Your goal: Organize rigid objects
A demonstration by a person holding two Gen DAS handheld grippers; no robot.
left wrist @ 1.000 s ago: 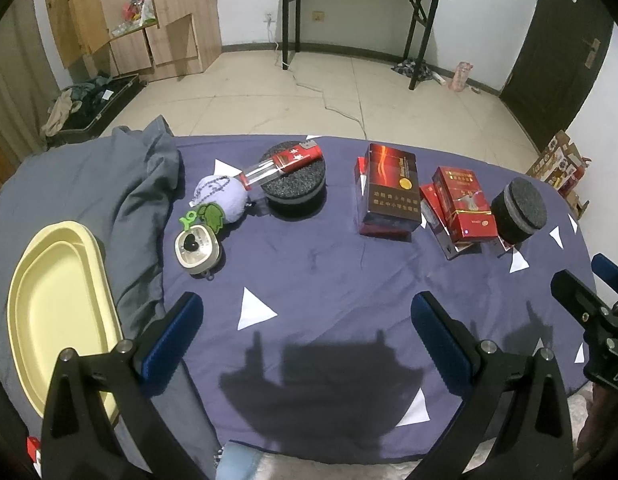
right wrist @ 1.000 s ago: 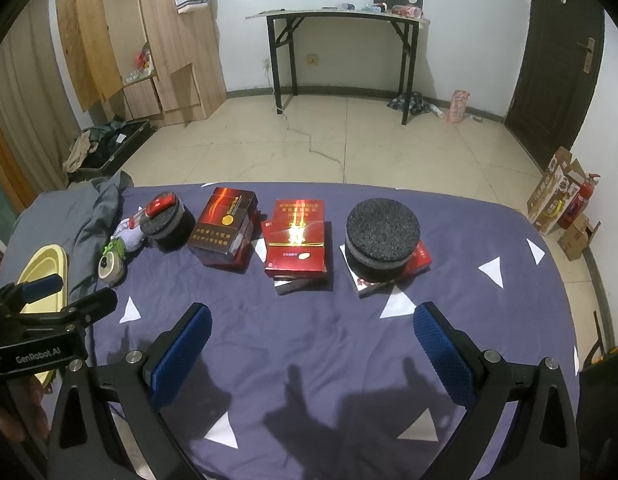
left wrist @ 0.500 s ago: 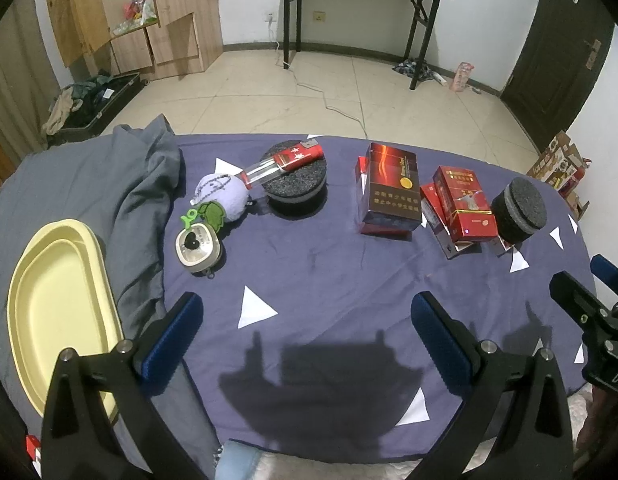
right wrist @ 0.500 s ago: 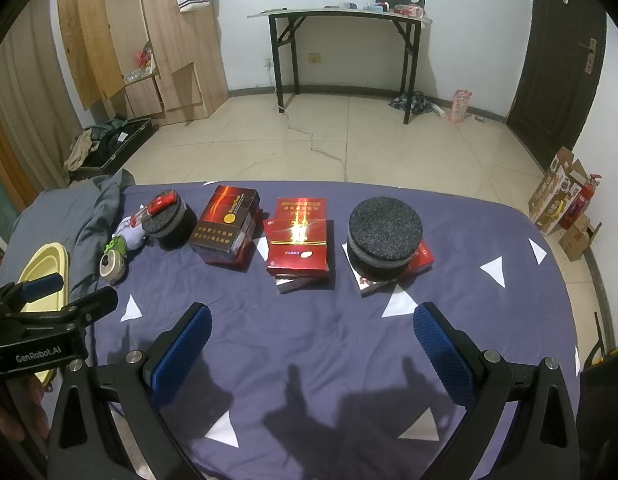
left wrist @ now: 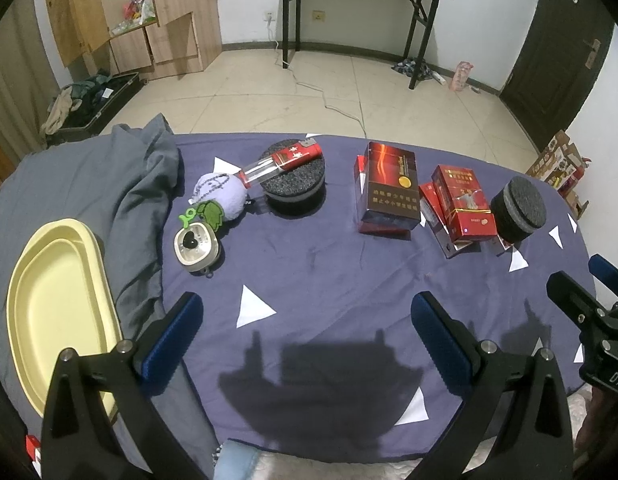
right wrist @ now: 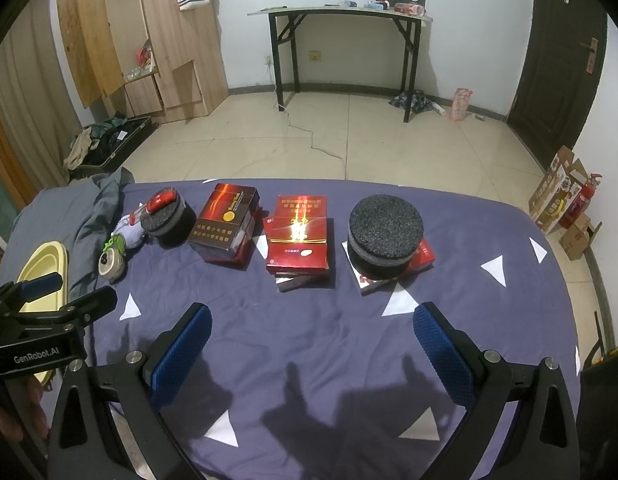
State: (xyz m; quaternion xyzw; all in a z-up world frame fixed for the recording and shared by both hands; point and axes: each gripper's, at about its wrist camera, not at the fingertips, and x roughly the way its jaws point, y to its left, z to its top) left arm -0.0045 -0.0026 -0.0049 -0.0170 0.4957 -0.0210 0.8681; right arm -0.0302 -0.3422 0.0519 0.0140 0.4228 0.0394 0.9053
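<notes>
- While nothing is in hand yet, the rigid things lie in a row across the far half of the purple cloth [right wrist: 309, 360]: a dark red box [left wrist: 390, 188] stacked on another, a bright red box [left wrist: 463, 202] on a slimmer pack, and two black foam discs.
- Judging by their look, the boxes are light, stiff cardboard with glossy, perhaps slippery wrapping; the long side faces of the dark red box seem the safest place to pinch, squarely, so that it does not twist out.
- One foam disc [right wrist: 385, 232] sits on flat red-and-white packs; the other foam disc [left wrist: 296, 174] carries a red lighter [left wrist: 283, 162], tilted, one end on the disc and the clear end reaching down toward a soft grey toy [left wrist: 221, 196].
- That lighter looks small, hard and smooth, and likely to roll or slide if nudged; across its middle is the likeliest hold.
- Just beside the toy lies a small round tin [left wrist: 197, 245] with a green tag.
- Further left, a crumpled grey garment [left wrist: 121, 184] borders a yellow tray [left wrist: 49, 308], probably where things should go.
- Left gripper [left wrist: 307, 326] hovers near the front edge, jaws spread wide and bare.
- Right gripper [right wrist: 311, 338] hangs likewise over bare cloth, jaws wide apart, gripping nothing, well apart from the boxes.
</notes>
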